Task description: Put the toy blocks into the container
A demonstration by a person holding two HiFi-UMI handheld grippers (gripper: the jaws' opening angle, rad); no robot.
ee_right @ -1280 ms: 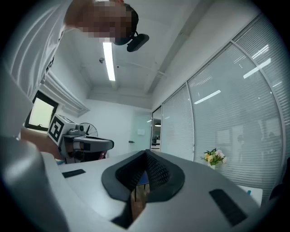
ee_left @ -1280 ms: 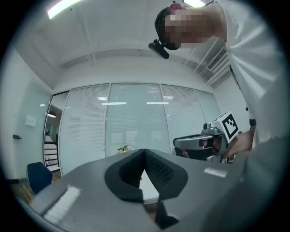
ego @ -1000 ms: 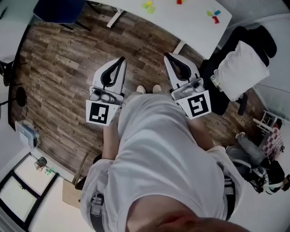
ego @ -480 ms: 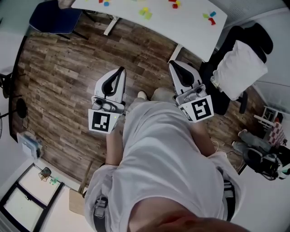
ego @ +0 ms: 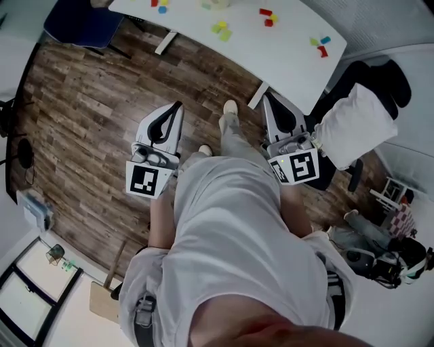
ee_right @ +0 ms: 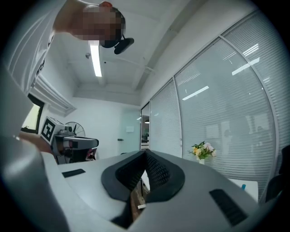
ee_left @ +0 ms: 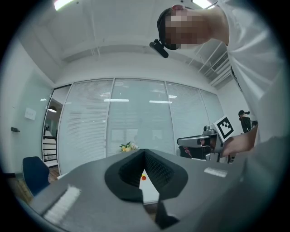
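Since a second back the white rectangular table (ego: 285,47) has dropped further into the head view and more small coloured toy blocks show on it; one shoe (ego: 230,107) has stepped forward on the brown wood-plank floor (ego: 88,108). Person is walking up, task not started.

Left gripper (ego: 178,107) jaws pressed together, nothing between them. Right gripper (ego: 266,96) the same, closed and empty. Both are held low over the floor, short of the table.

Blocks lie scattered on the table: red pair (ego: 266,12), yellow-green pair (ego: 220,28), green/blue/red cluster (ego: 321,45) near the right end.

Risks:
- the right gripper tip is near the table leg (ego: 258,95), so a forward step could bump it
- the cluster by the table's end could get swept off on a careless reach
- the jaws must open before any pick, or they'll just push blocks around

Hard to see:
- container not clearly identifiable; maybe the pale thing cut by the top edge
- table's far part is cropped
- gripper views mostly show ceiling and glass walls, with only one red block (ee_left: 144,177) glimpsed past the left jaws
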